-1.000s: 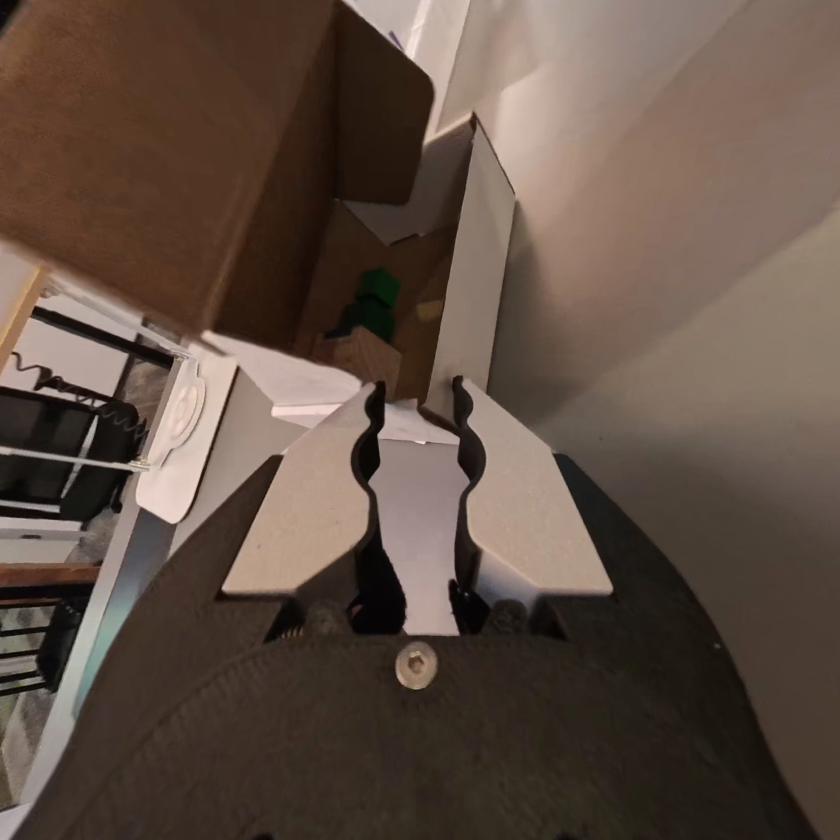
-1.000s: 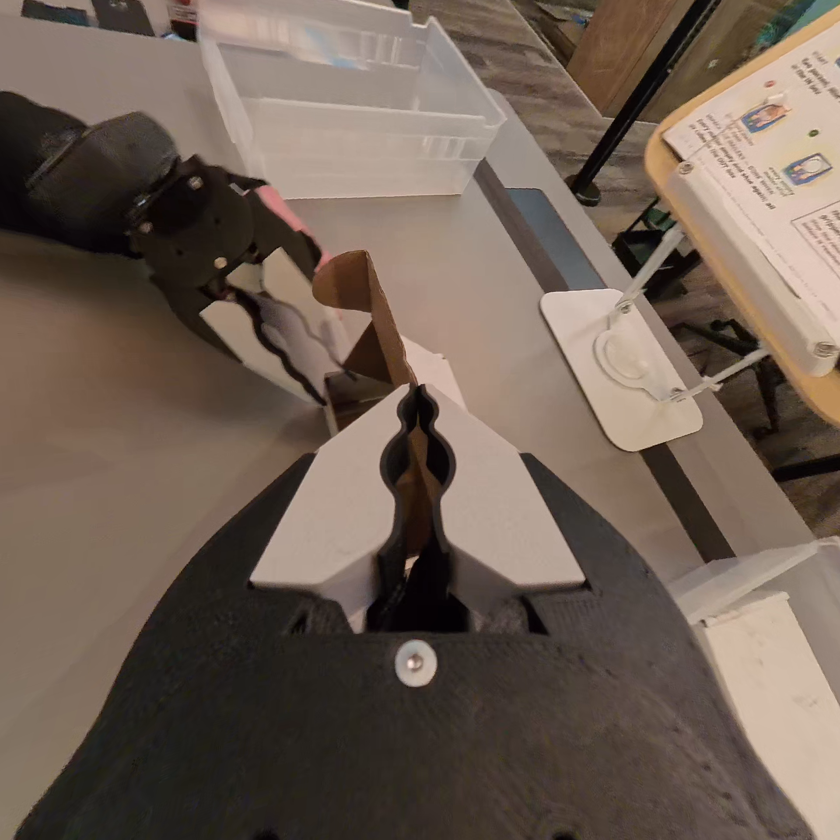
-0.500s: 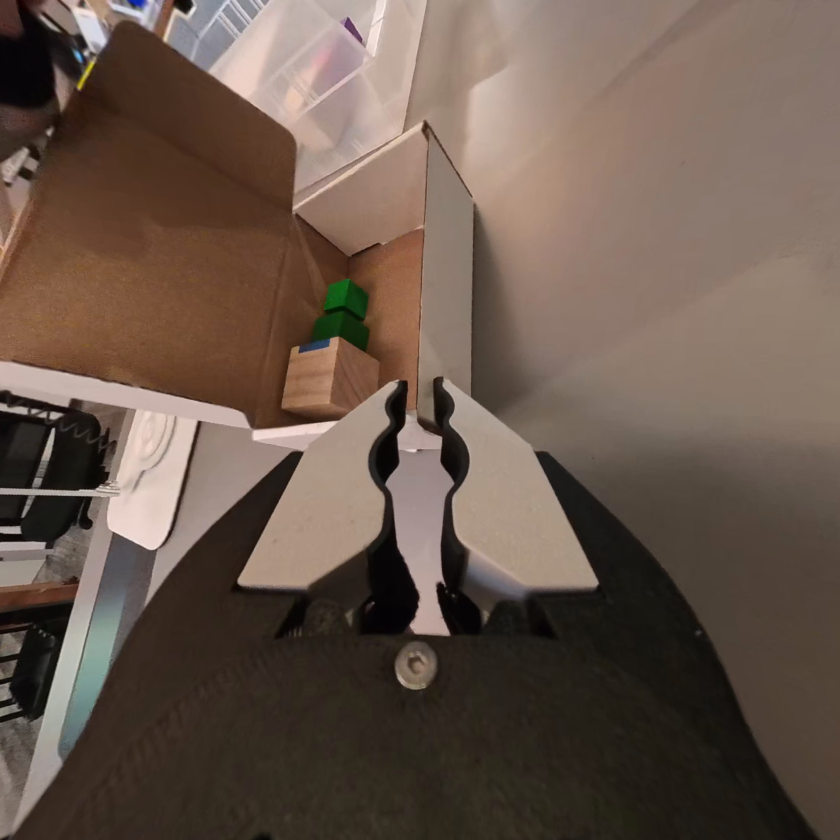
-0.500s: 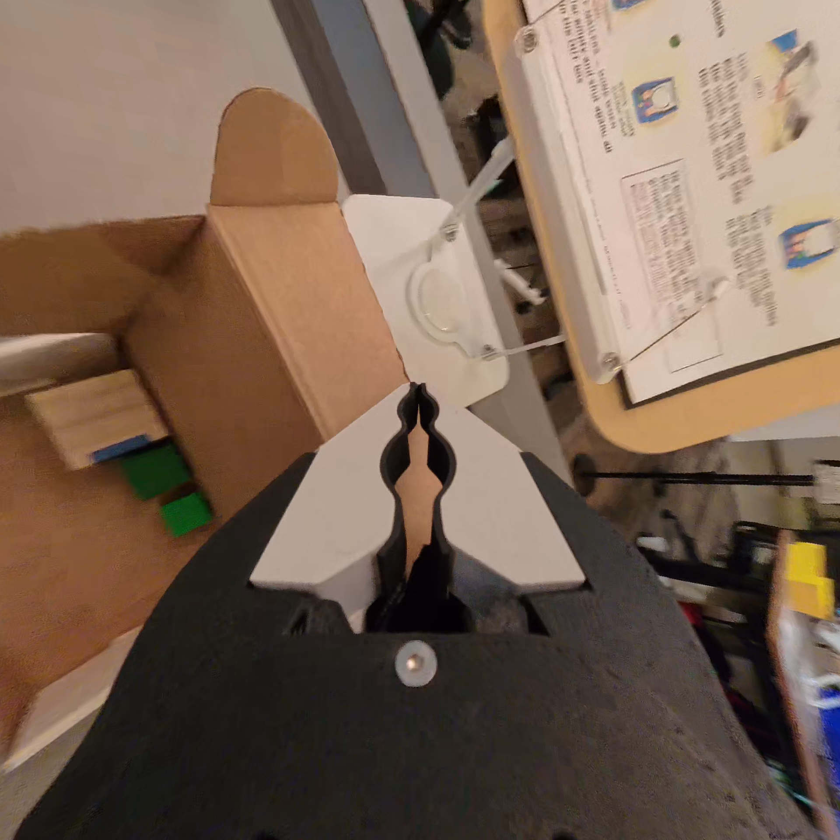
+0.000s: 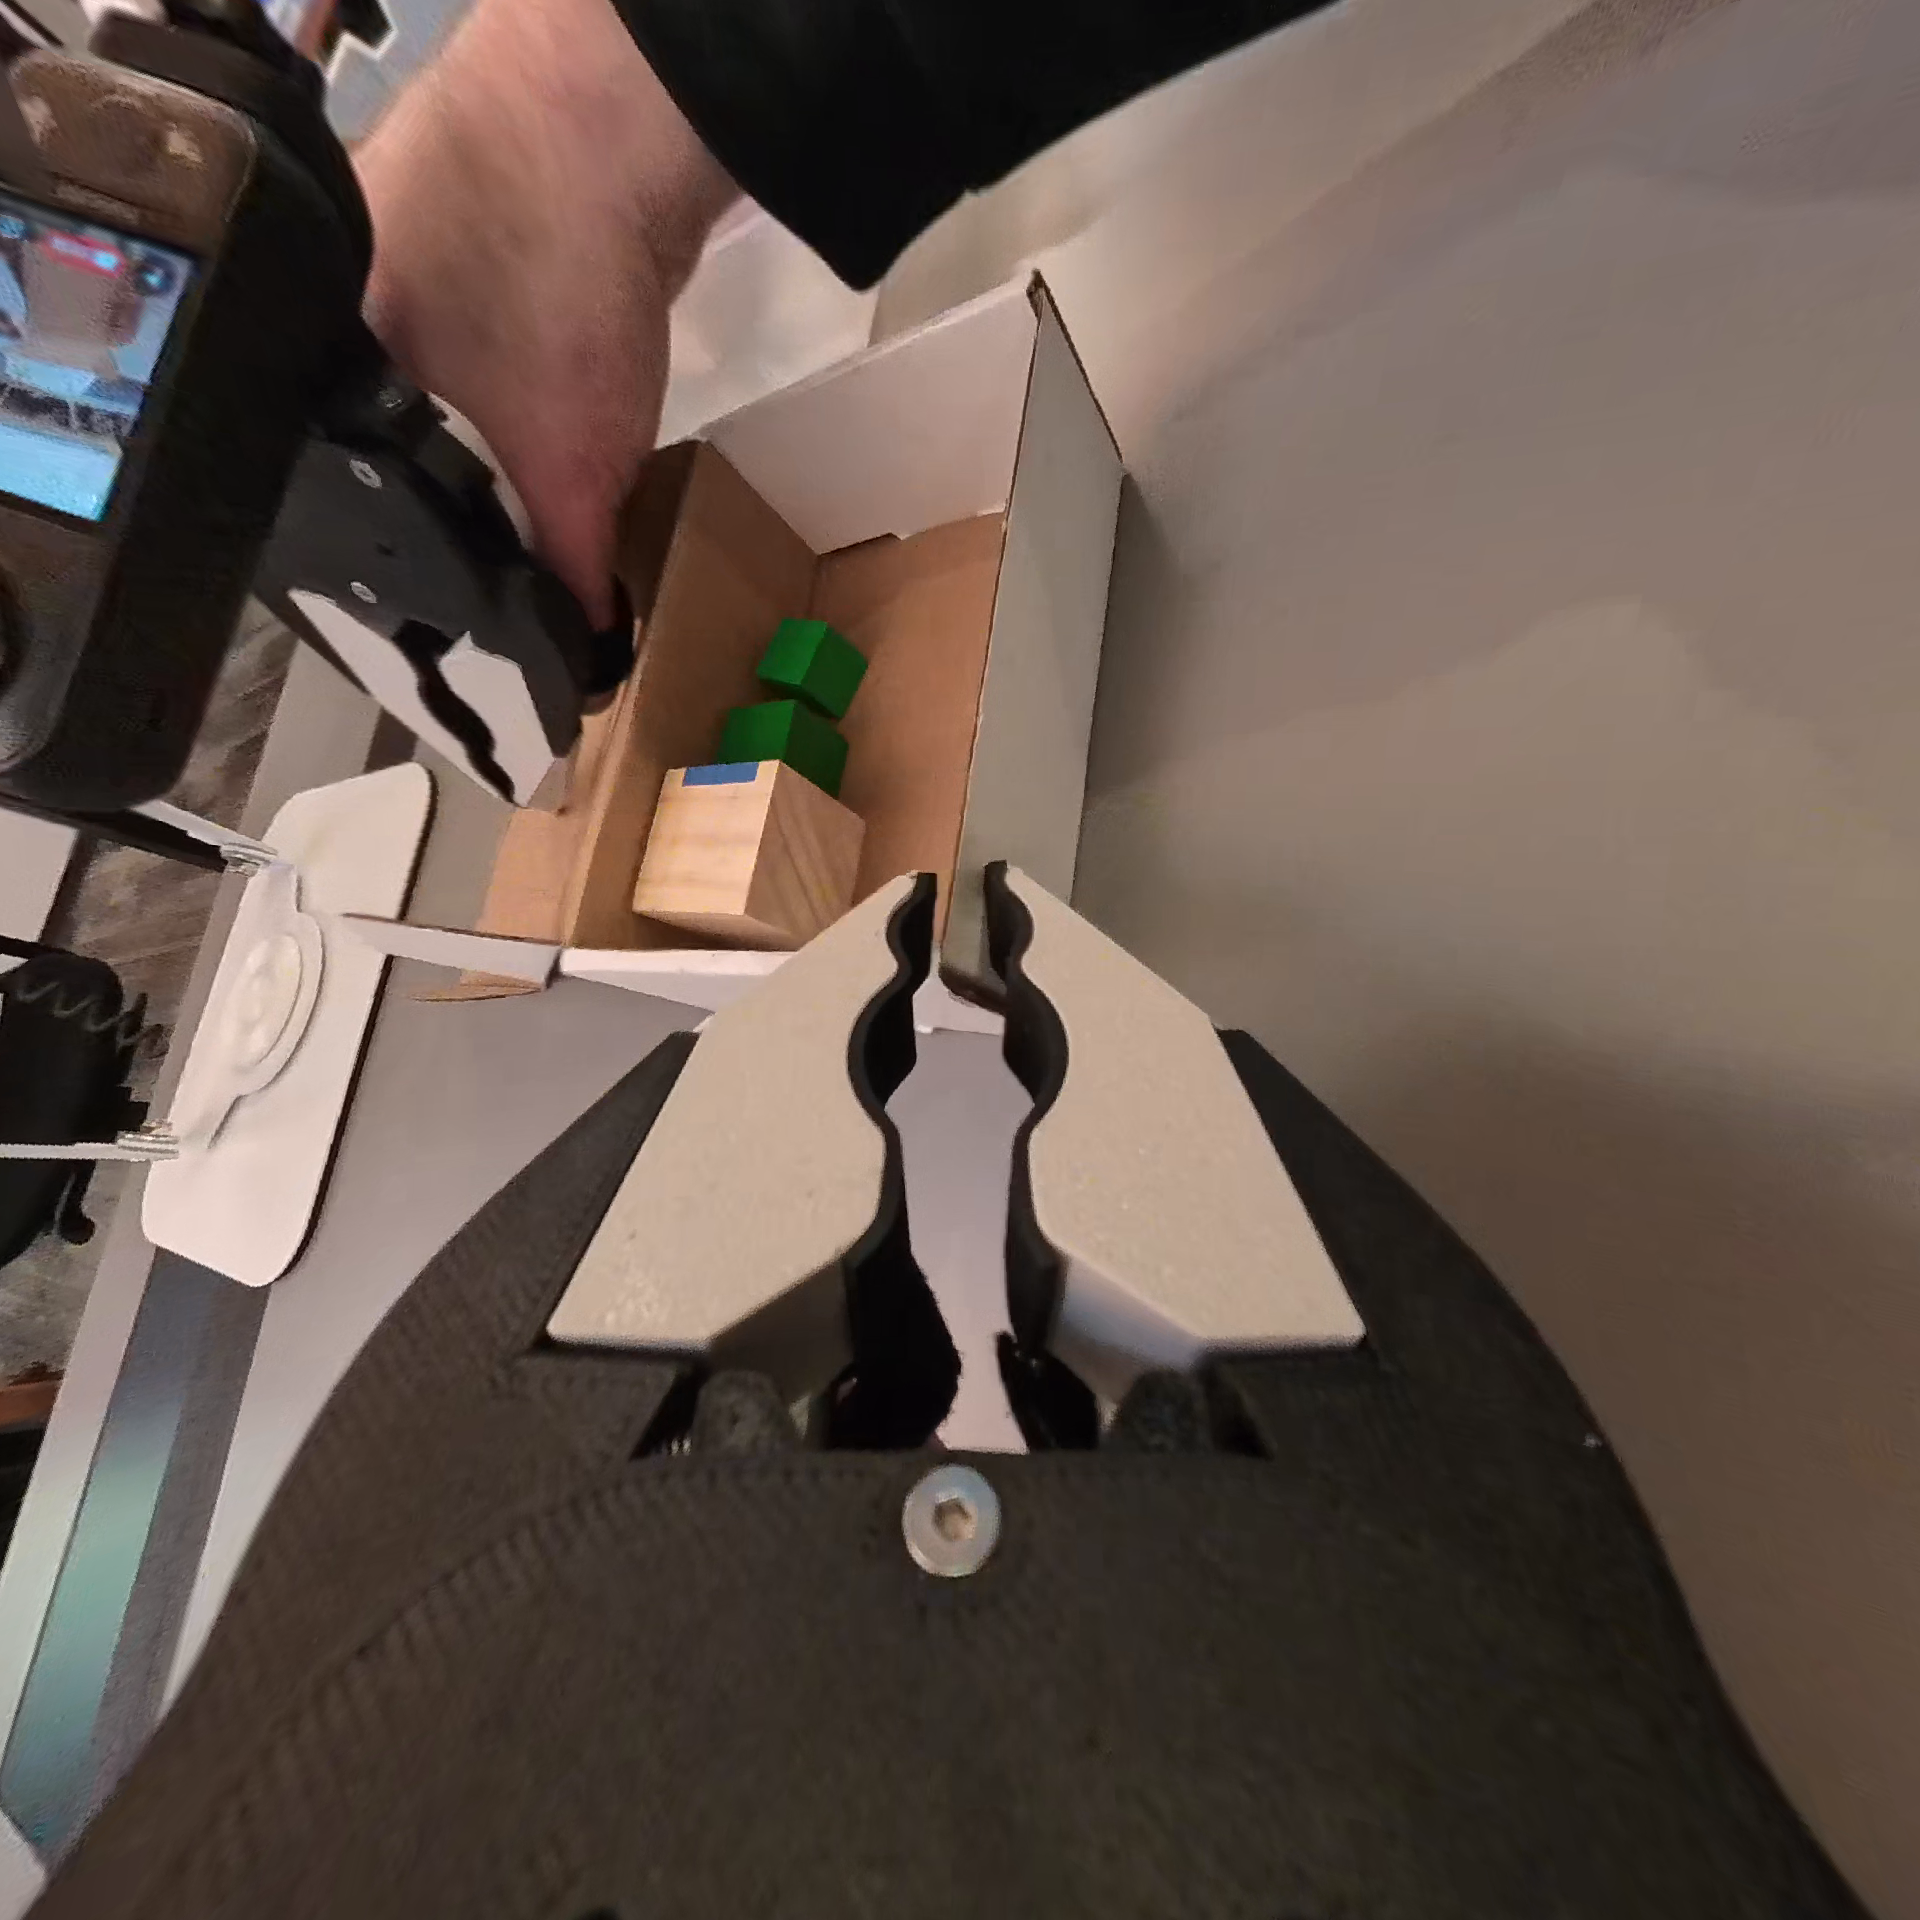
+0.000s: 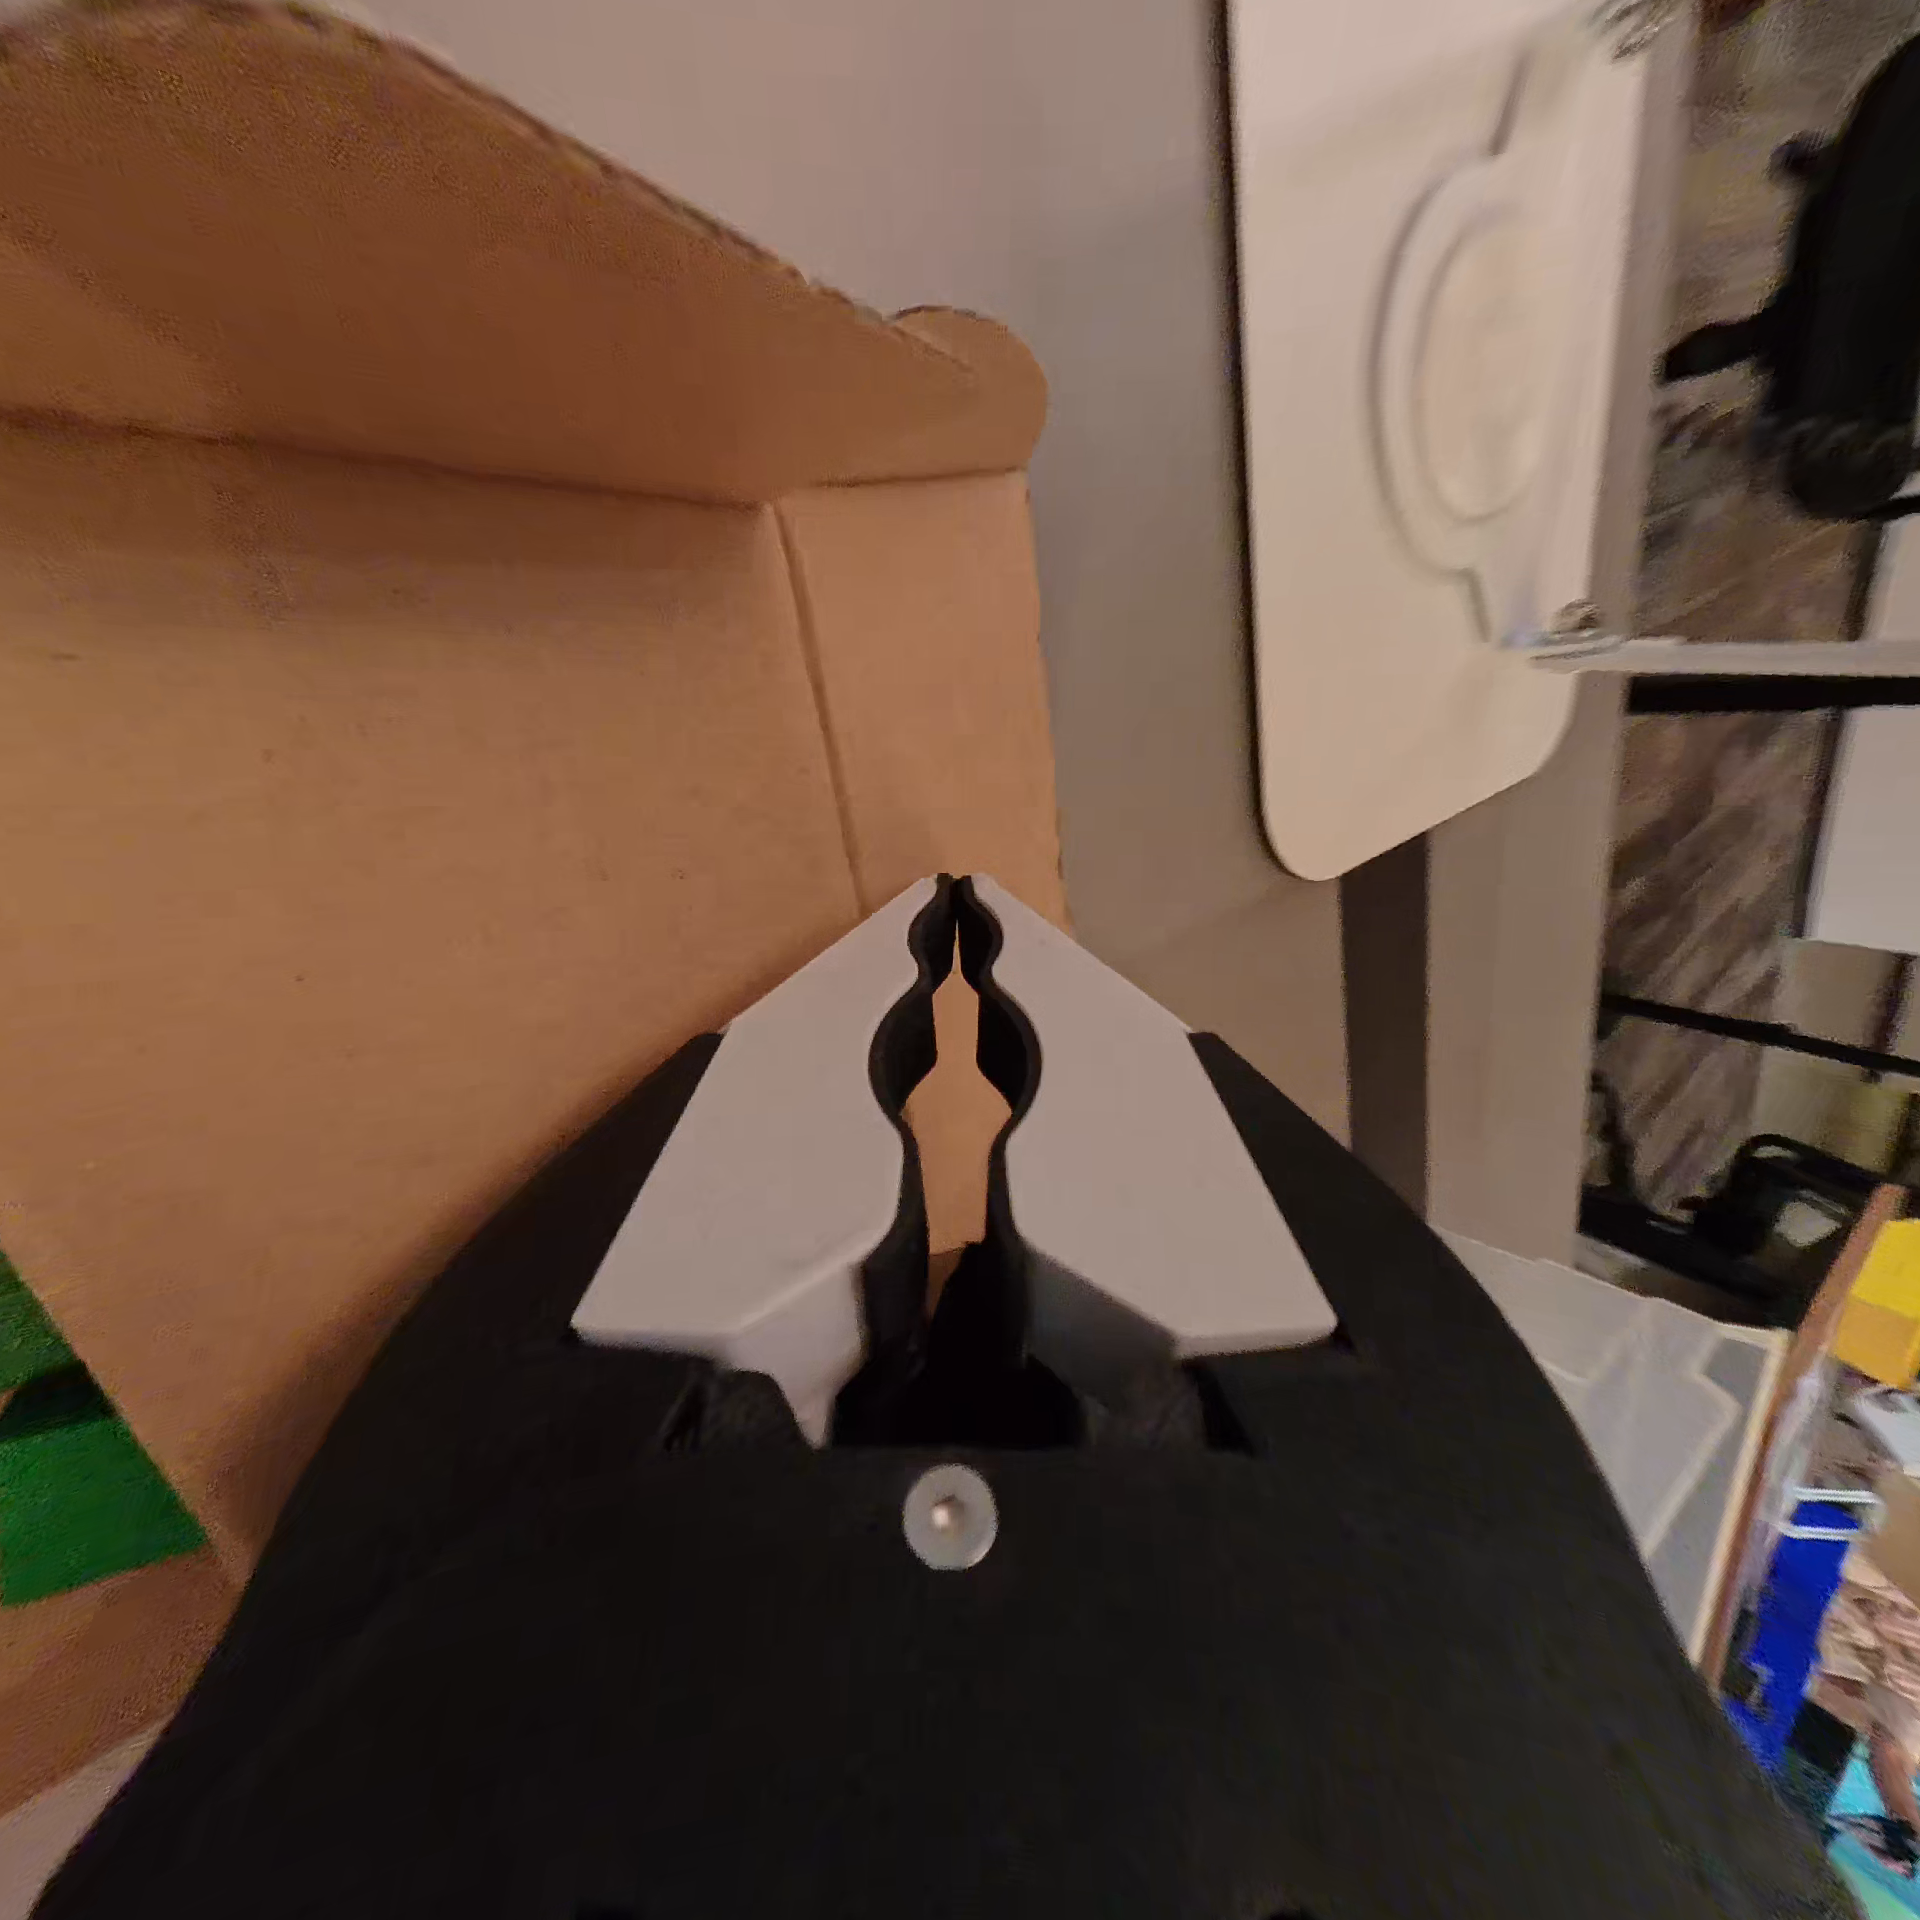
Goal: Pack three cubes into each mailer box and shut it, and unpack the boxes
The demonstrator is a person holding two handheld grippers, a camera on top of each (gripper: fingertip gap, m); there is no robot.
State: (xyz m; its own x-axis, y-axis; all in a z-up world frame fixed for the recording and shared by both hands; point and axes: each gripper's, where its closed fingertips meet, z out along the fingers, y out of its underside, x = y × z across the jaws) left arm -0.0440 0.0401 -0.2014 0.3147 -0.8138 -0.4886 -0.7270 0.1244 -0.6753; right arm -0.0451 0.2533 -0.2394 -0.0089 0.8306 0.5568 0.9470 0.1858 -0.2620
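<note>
**Mailer box held open at both sides**

Your left hand-held gripper (image 5: pixel 961 894) is pinching the near corner of the mailer box (image 5: pixel 1049 623) wall, its jaws narrowed onto the cardboard. Your right hand-held gripper (image 6: pixel 954 896) is clamping the brown lid flap (image 6: pixel 914 727), tips nearly meeting. Inside the box, sitting on the grey worktop (image 5: pixel 1455 727), a wooden cube (image 5: pixel 748 857) and two green cubes (image 5: pixel 800 707) are lying in a row.

One mailer box (image 5: pixel 1049 582), lid open; three cubes inside: two green cubes (image 5: pixel 816 670) (image 5: pixel 784 740), one larger wooden cube (image 5: pixel 743 857); two grippers: the left gripper (image 5: pixel 961 883) and the right gripper (image 5: pixel 499 717); one white plate (image 5: pixel 260 1039) at the table edge; one hand (image 5: pixel 540 270).
</note>
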